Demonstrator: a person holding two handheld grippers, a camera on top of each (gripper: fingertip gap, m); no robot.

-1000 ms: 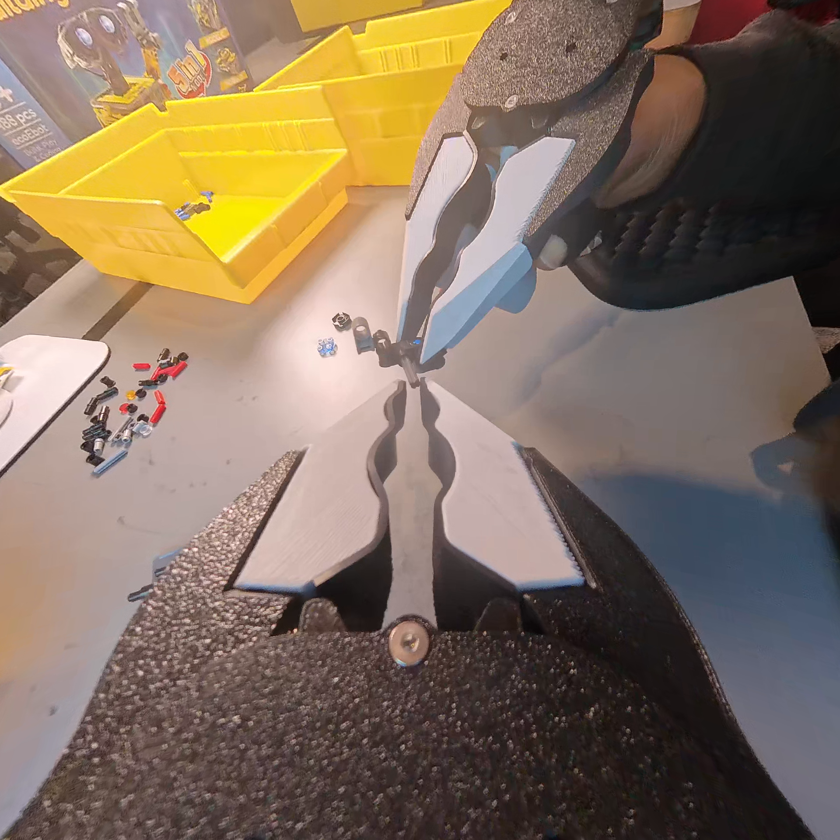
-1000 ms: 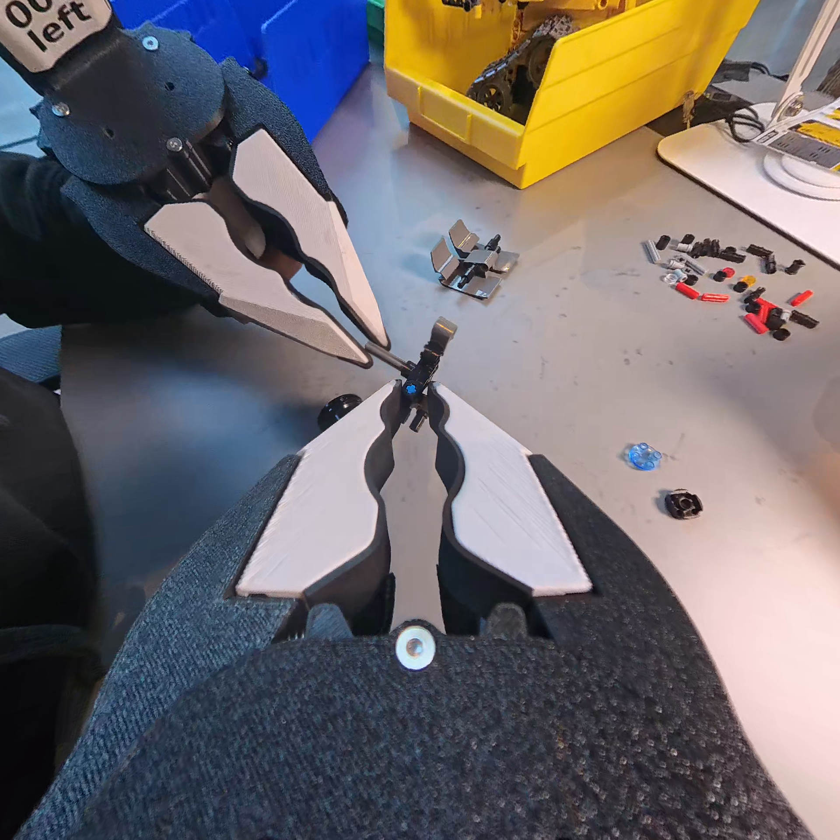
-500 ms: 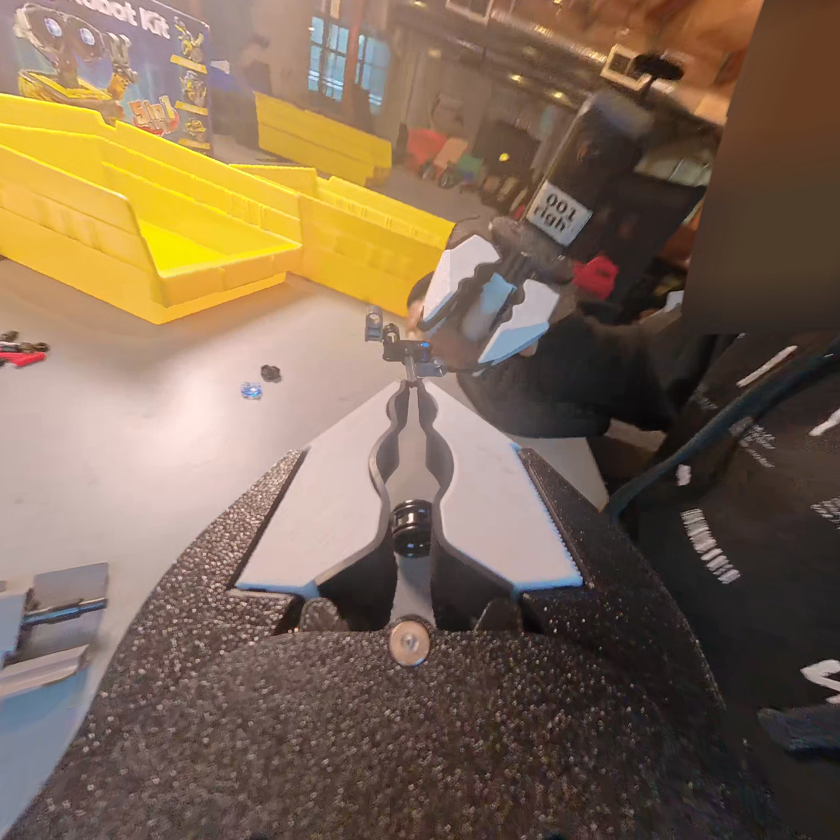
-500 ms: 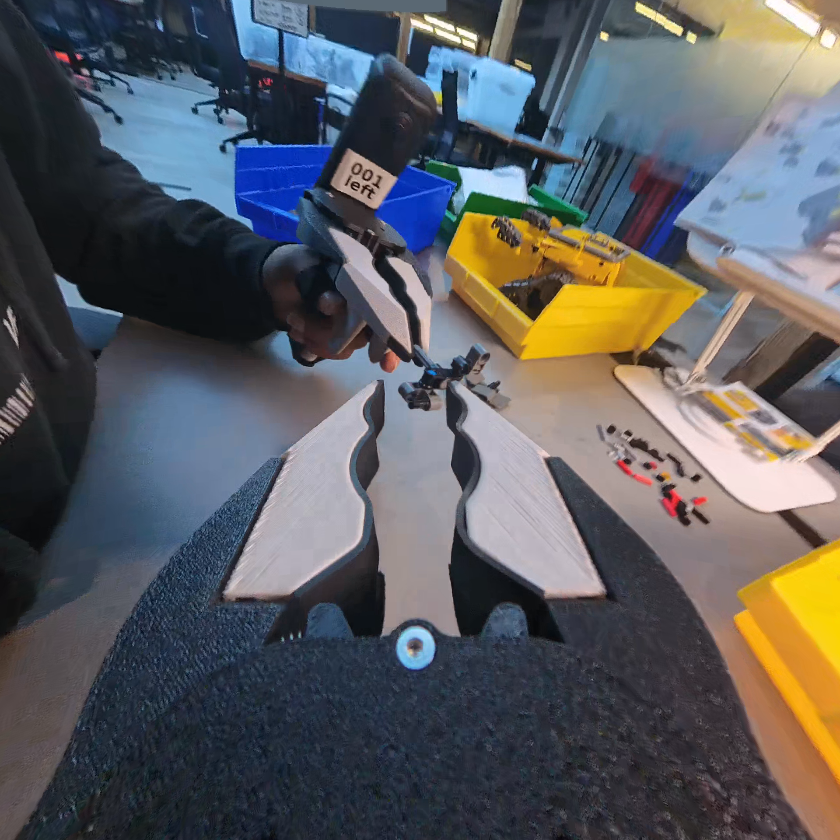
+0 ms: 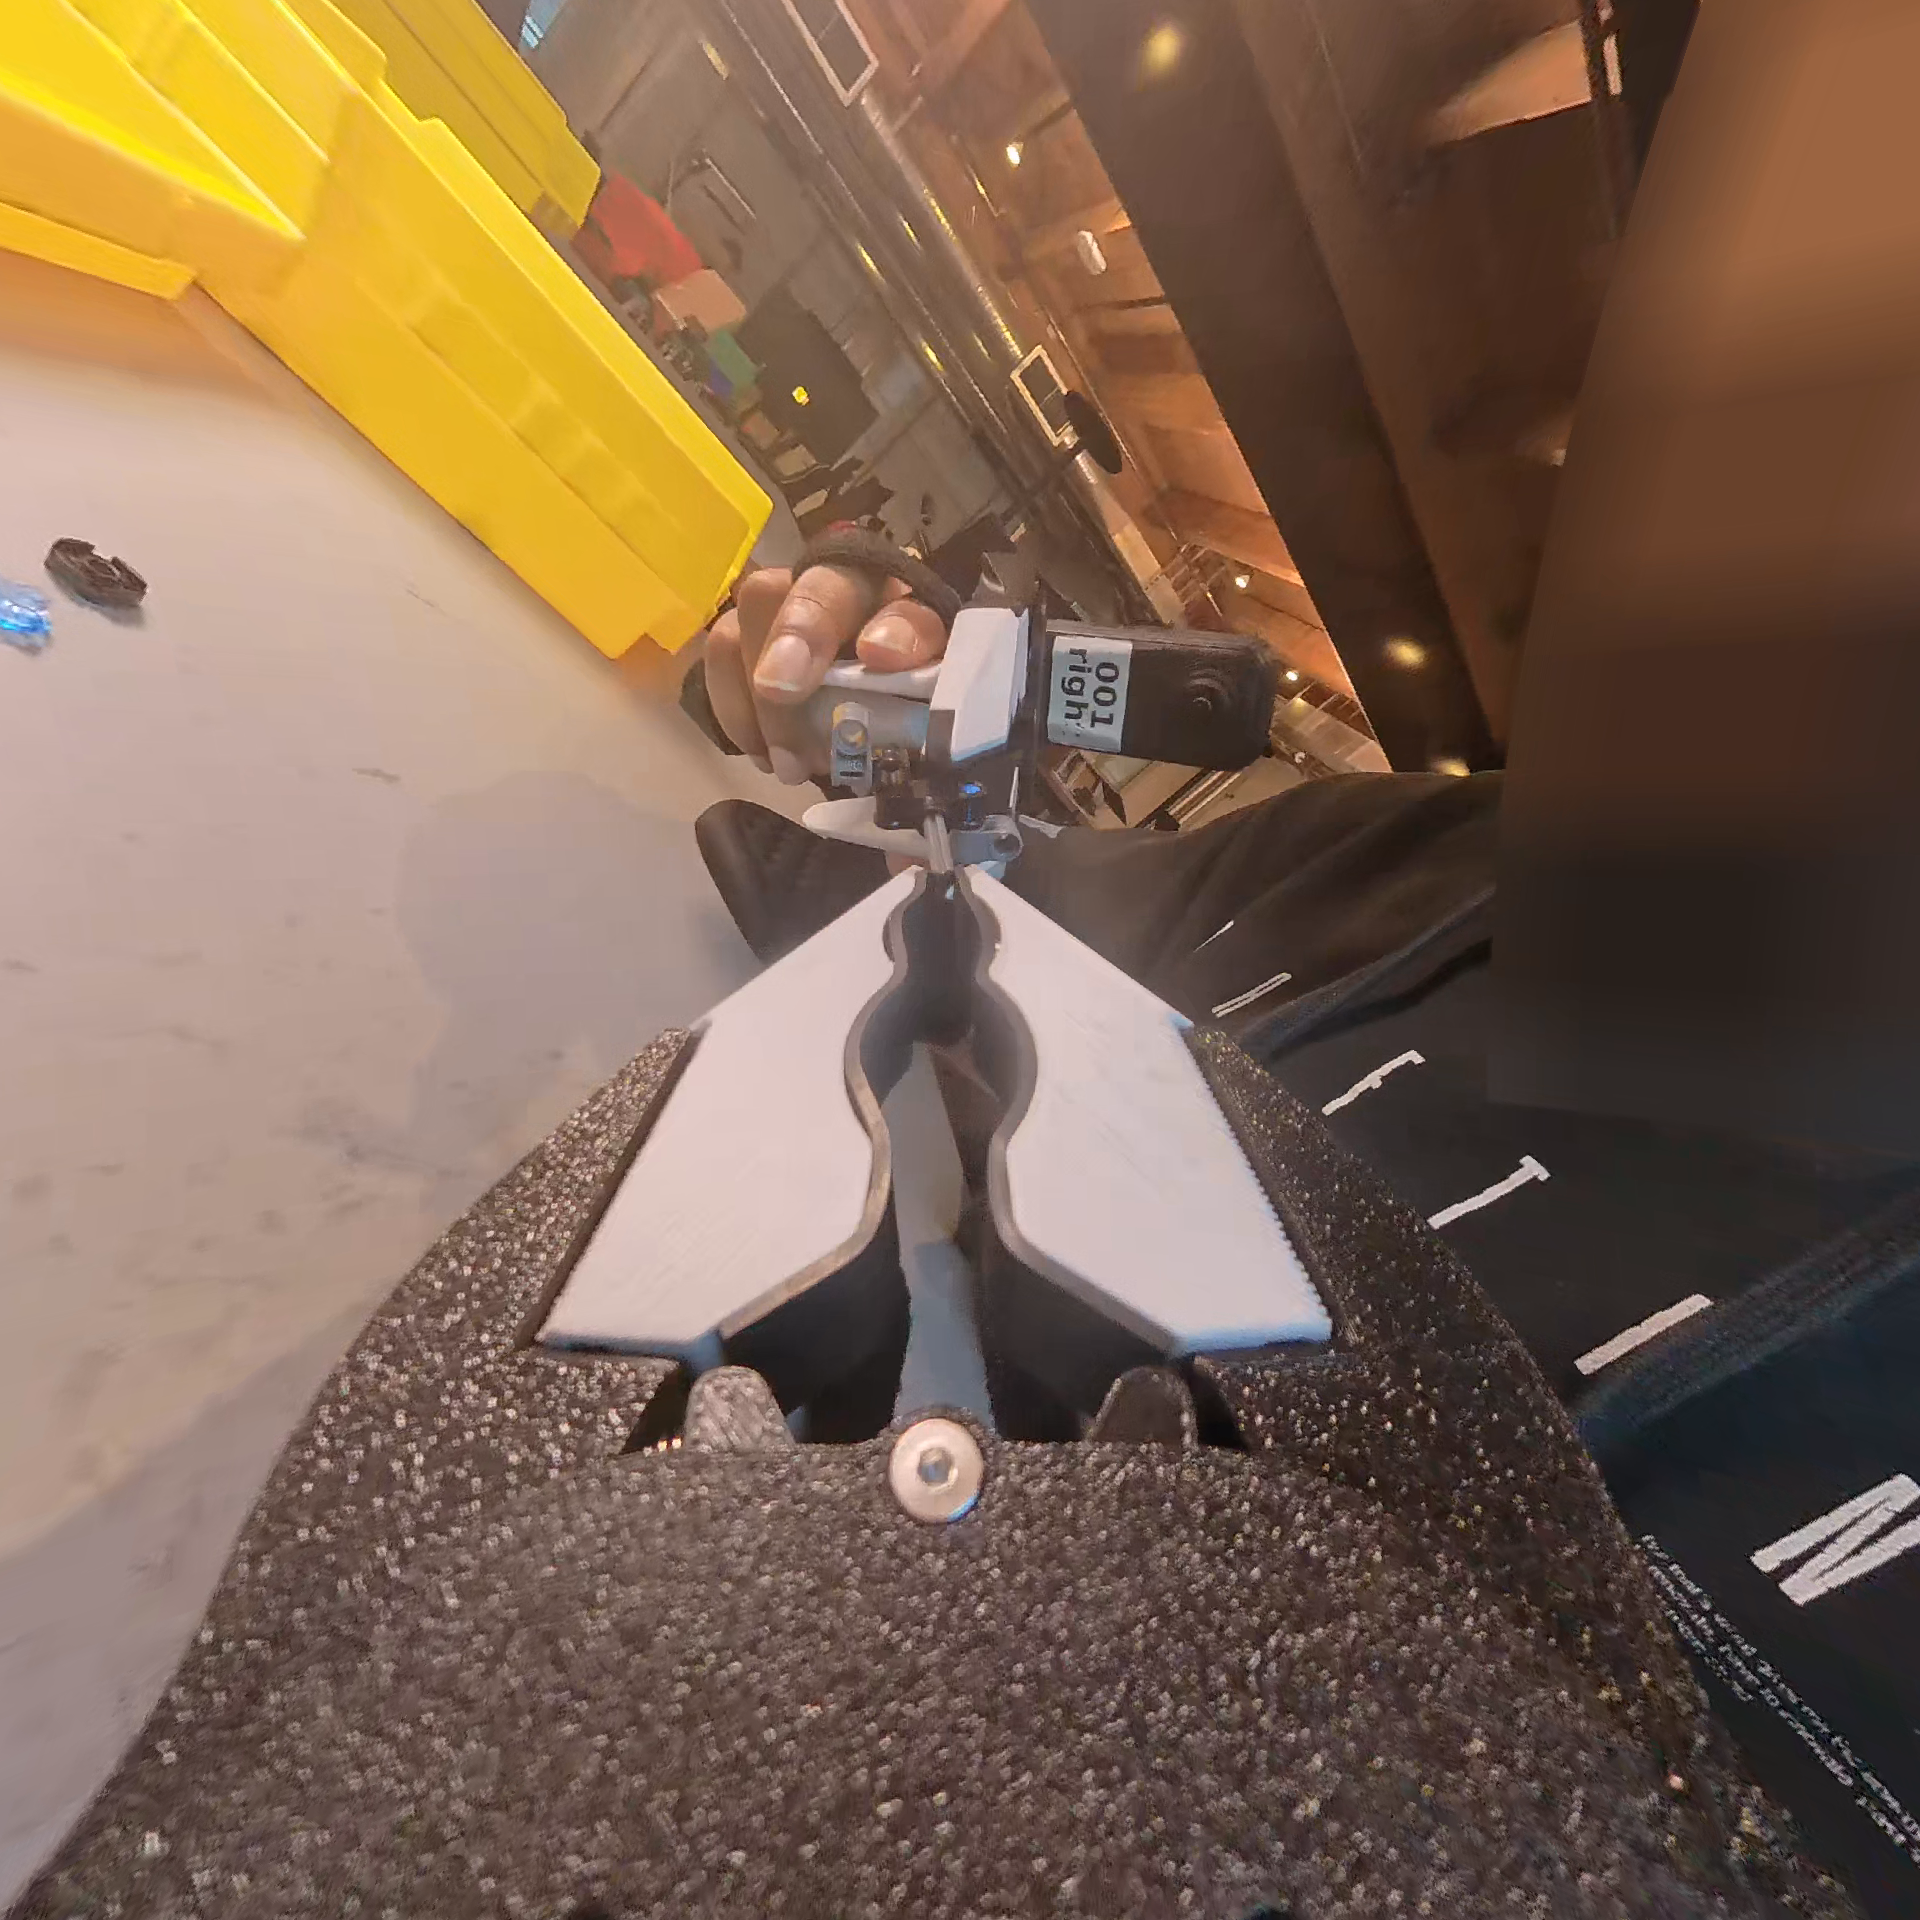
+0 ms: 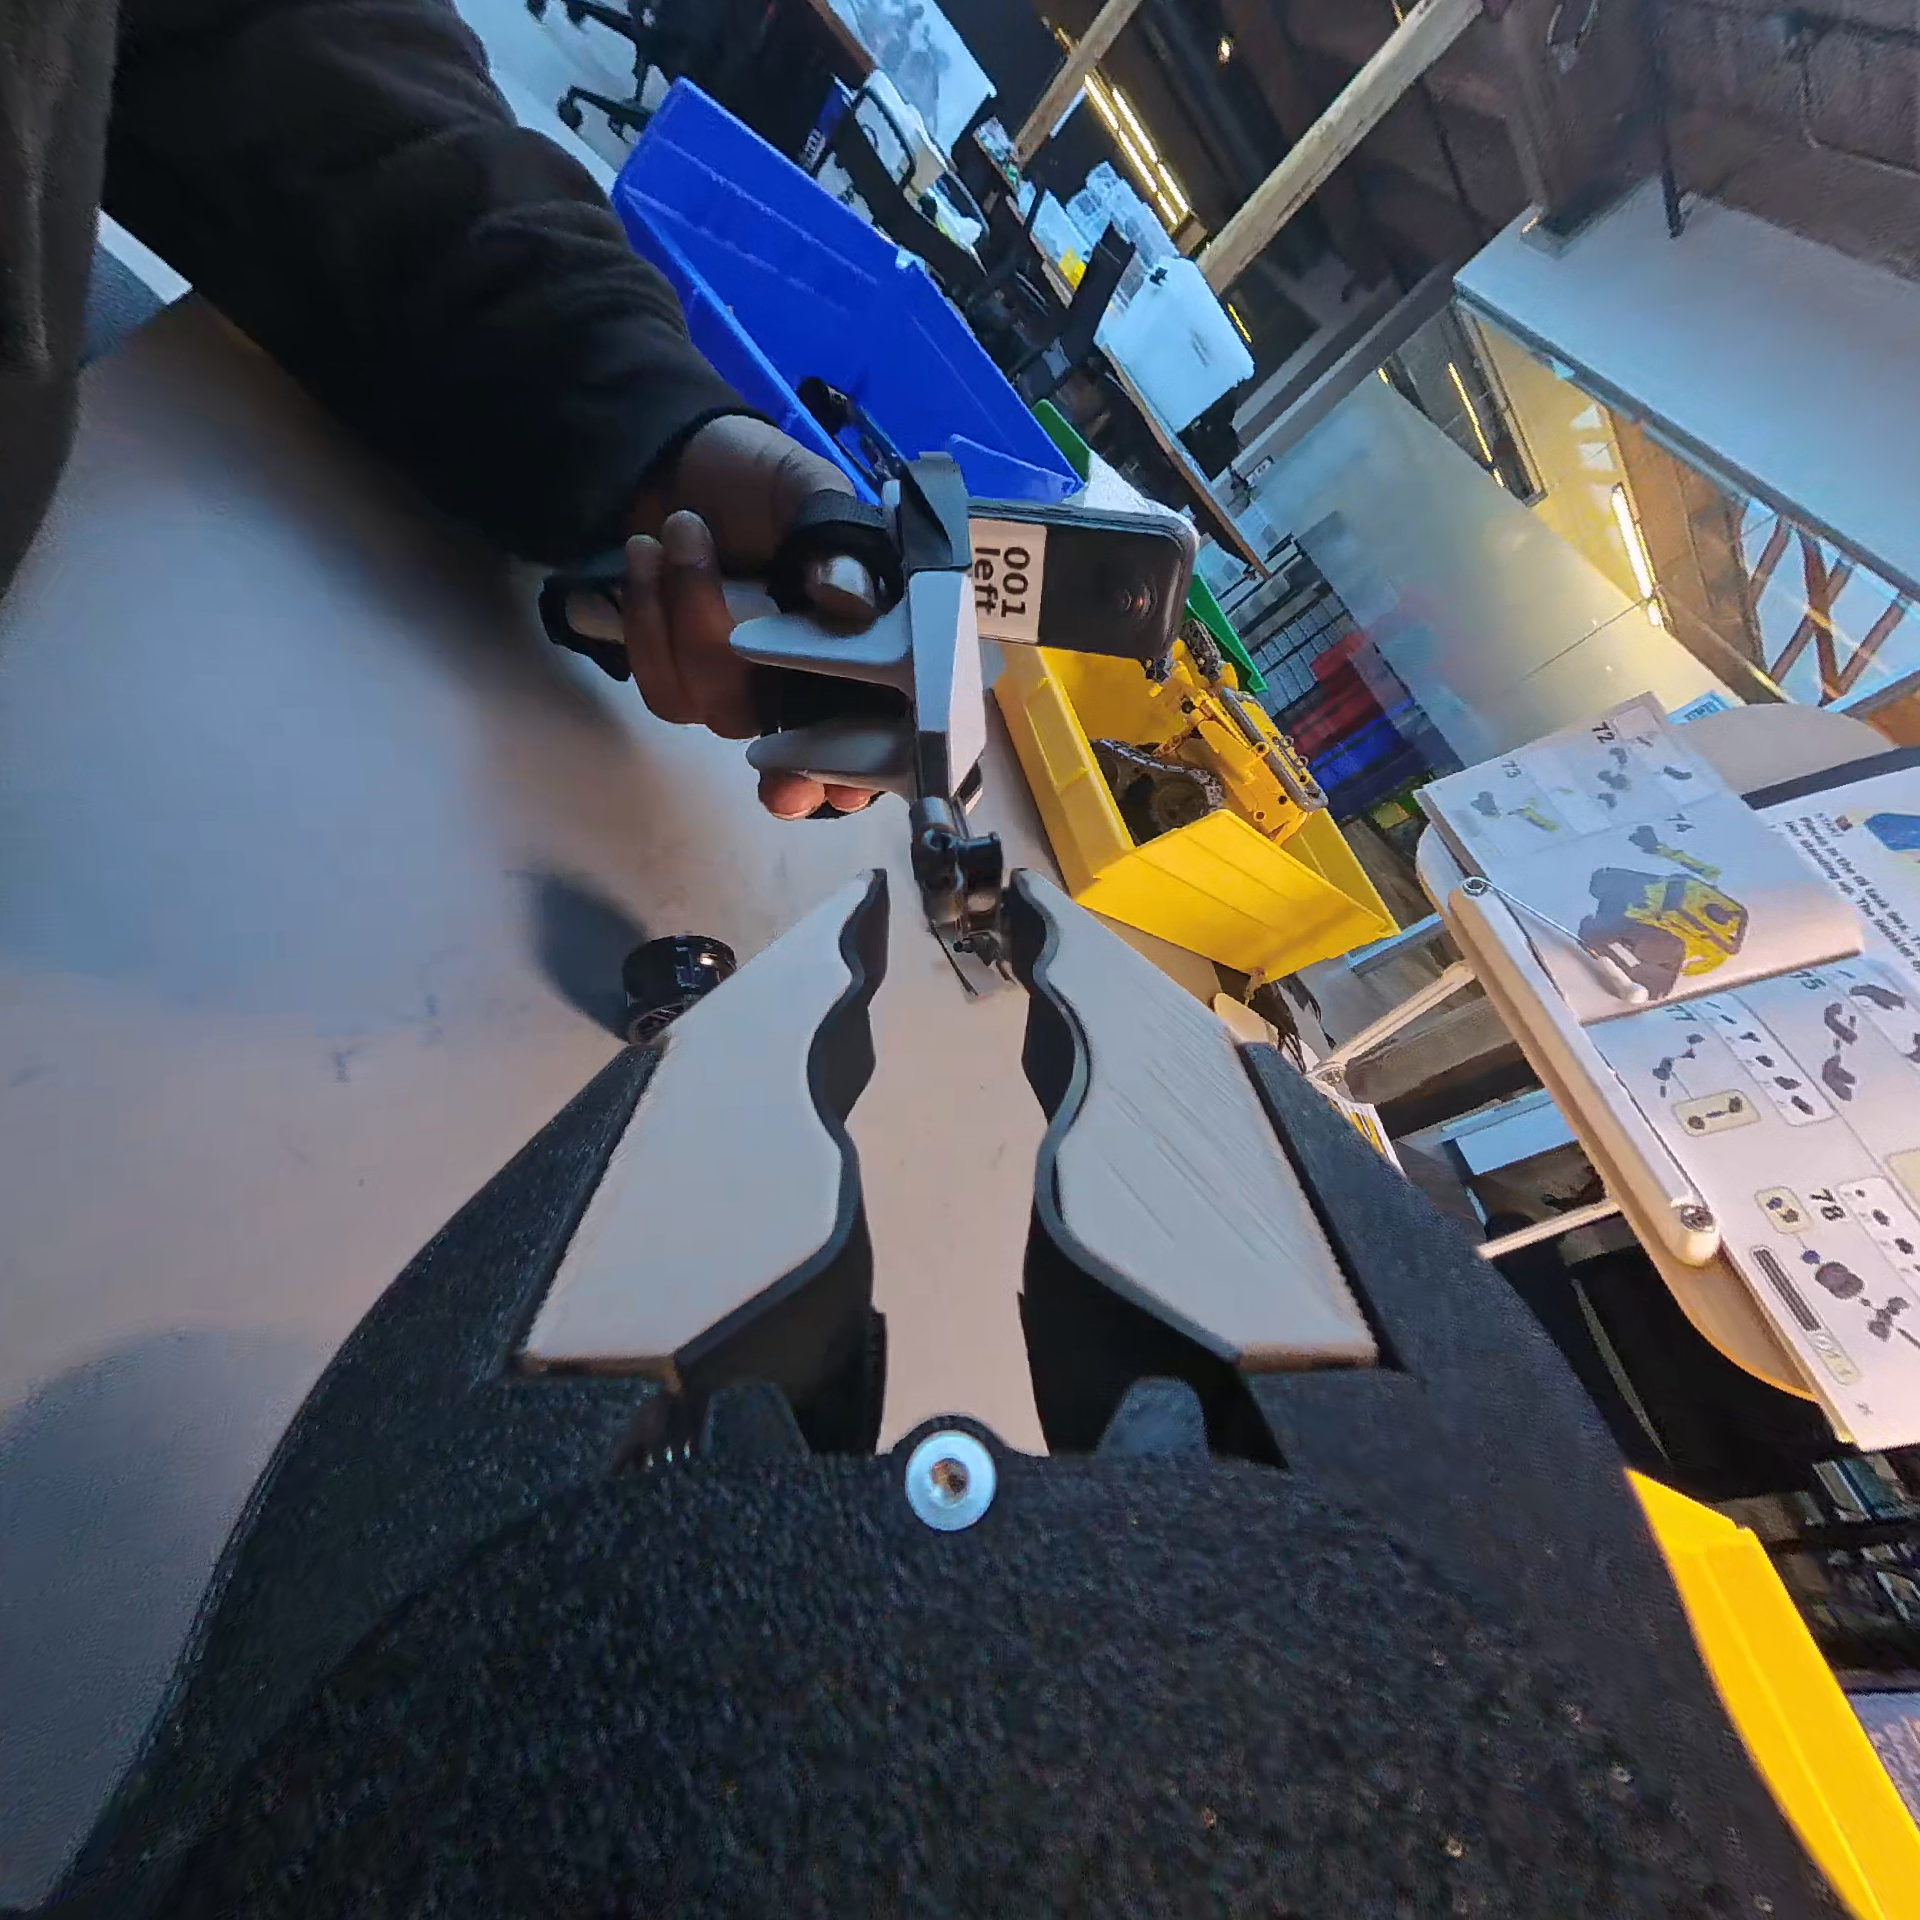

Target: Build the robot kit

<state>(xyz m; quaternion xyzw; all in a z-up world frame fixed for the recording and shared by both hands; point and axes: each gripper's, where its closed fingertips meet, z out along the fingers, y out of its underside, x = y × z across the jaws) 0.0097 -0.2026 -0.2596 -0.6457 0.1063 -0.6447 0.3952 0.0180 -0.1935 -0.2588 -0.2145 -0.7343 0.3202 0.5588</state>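
Yellow bins: a row of them (image 5: 540,343) stands at the far edge of the tabletop (image 5: 260,935); what lies inside cannot be seen in the left wrist view.
Bin with model: another yellow bin (image 6: 1195,873) holds a partly built yellow model with a black track (image 6: 1205,748).
Blue bin: a blue bin (image 6: 810,301) sits behind the left hand; its contents are hidden.
Left gripper: the left gripper (image 5: 940,883) is pressed together, pinching the thin dark axle of a small black-and-grey brick assembly (image 5: 925,795), lifted off the tabletop.
Right gripper: the right gripper (image 6: 951,909) is spread, its fingers either side of that assembly without closing on it.
Hands: the left hand (image 6: 727,613) and the right hand (image 5: 800,665) each wrap a handle, the two grippers meeting tip to tip.
Loose parts: a black wheel (image 6: 675,982) lies on the tabletop near the right gripper; a black round piece (image 5: 94,571) and a clear blue one (image 5: 23,623) lie just beside each other.
Booklet: an instruction booklet (image 6: 1683,935) rests open on a white stand.
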